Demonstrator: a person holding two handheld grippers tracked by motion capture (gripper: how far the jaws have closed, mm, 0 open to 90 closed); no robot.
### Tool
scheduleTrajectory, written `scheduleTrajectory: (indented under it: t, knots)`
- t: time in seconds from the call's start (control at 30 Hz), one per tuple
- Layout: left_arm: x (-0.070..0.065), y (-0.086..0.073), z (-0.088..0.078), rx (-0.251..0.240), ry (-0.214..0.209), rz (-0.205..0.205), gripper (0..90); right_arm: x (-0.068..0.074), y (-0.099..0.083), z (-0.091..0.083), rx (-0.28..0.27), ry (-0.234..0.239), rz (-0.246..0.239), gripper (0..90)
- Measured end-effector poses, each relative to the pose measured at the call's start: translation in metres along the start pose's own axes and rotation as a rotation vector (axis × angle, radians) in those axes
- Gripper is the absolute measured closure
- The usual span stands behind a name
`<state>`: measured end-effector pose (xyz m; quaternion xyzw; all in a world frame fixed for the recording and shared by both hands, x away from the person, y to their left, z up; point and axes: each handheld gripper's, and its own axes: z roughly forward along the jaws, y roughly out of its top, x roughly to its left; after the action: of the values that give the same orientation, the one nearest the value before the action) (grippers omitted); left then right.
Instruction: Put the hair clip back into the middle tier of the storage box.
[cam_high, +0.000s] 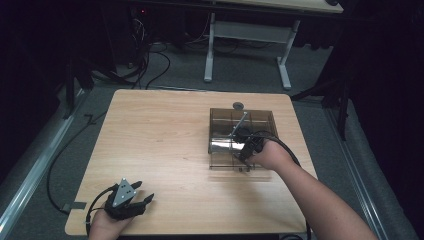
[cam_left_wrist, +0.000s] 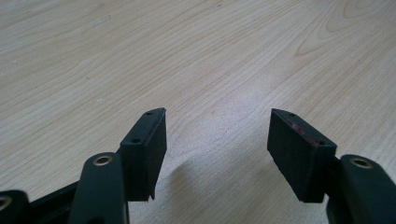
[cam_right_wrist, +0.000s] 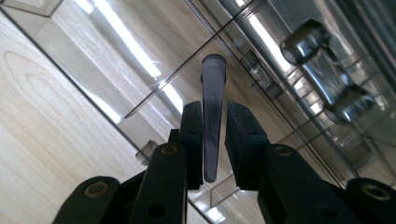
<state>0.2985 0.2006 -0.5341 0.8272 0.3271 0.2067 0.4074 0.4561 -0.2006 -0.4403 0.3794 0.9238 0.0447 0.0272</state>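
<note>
The left gripper (cam_high: 142, 192) rested released near the surface's (cam_high: 165, 145) front edge. Farther off, a small grey tube (cam_right_wrist: 212, 116) stood between the right gripper's (cam_right_wrist: 215, 121) slackened pads, over the clear compartment tray (cam_high: 265, 117).

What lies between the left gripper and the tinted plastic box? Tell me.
Nothing: the high view shows bare wooden table between the left gripper and the box.

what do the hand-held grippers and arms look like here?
Both black. Left hand-held gripper has a grey three-cornered plate on top, brass-coloured rivets and flat rectangular pads. Right hand-held gripper trails a black cable. Forearms bare, no sleeves.
</note>
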Motion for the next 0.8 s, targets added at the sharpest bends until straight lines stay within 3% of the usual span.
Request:
scheduleTrajectory:
  t: [0.17, 0.2, 0.8]
  knots:
    - [0.0, 0.0, 0.0, -0.006, 0.002, -0.004, 37.9, 0.002, -0.007, -0.006, -0.009, 0.012, 0.015, 77.3]
    - [0.0, 0.0, 0.0, -0.01, 0.003, -0.007, 37.9, 0.005, -0.011, -0.009, -0.002, 0.017, 0.045, 77.9]
    - [0.002, -0.001, -0.002, -0.02, 0.002, -0.026, 37.7, 0.015, -0.046, -0.024, -0.014, 0.019, 0.078, 82.1]
